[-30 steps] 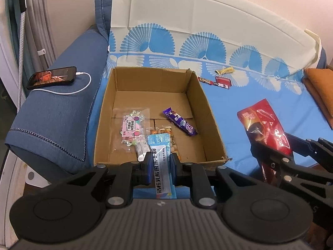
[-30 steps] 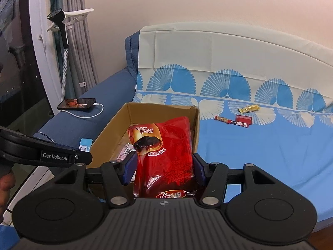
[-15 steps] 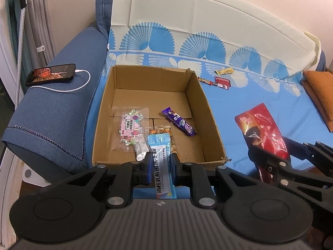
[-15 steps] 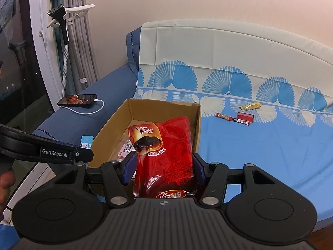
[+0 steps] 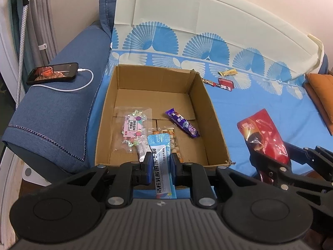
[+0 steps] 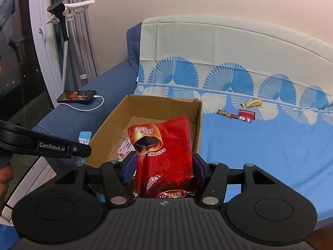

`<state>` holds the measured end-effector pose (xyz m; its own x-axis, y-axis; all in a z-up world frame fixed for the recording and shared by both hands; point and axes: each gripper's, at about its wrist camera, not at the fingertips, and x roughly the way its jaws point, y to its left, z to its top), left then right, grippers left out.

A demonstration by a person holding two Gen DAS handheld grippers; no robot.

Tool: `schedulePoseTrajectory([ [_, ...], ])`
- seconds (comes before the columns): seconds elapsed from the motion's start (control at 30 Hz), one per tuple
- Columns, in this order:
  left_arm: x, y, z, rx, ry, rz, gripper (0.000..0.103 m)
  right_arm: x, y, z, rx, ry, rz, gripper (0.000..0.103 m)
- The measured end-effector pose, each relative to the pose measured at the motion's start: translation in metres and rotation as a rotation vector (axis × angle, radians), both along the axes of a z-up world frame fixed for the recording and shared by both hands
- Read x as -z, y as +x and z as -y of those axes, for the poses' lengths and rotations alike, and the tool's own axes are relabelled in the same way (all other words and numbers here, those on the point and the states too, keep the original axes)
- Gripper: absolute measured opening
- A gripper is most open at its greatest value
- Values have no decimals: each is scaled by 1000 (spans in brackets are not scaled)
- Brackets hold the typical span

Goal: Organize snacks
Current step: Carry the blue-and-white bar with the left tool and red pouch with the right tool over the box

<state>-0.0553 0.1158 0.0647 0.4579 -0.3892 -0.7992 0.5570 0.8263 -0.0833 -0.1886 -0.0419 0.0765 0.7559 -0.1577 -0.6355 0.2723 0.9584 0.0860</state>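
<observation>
My left gripper [image 5: 160,162] is shut on a light blue snack stick [image 5: 160,156], held over the near edge of an open cardboard box [image 5: 210,112]. In the box lie a pink candy bag [image 5: 134,126], a purple bar [image 5: 183,124] and a nut packet [image 5: 173,137]. My right gripper [image 6: 164,166] is shut on a red snack bag [image 6: 166,148], held just right of the box [image 6: 197,125]; the bag also shows in the left wrist view [image 5: 264,135]. A yellow snack [image 6: 251,103], a thin red bar [image 6: 225,113] and a small red packet [image 6: 246,115] lie on the blue sheet.
The box sits on a sofa with a blue patterned sheet [image 5: 249,104]. A phone [image 5: 53,76] on a white cable rests on the blue armrest [image 5: 54,112]. An orange cushion [image 5: 320,91] is at the right. Curtains and a stand [image 6: 62,20] are at the left.
Both grippers have moved slightly closer to the box, still holding their snacks. Nothing was released or picked up.
</observation>
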Motion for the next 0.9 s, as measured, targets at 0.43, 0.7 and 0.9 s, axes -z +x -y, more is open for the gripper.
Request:
schedulePoseTrajectory([
  [0.43, -2, 24, -5, -42, -15, -2, 19, 4, 14, 1, 1, -11, -12, 59],
  [0.7, -2, 38, -2, -50, -19, 1, 19, 6, 23, 3, 6, -11, -16, 59],
  [0.9, -4, 50, 4, -54, -24, 5, 19, 8, 35, 5, 2, -11, -19, 59],
])
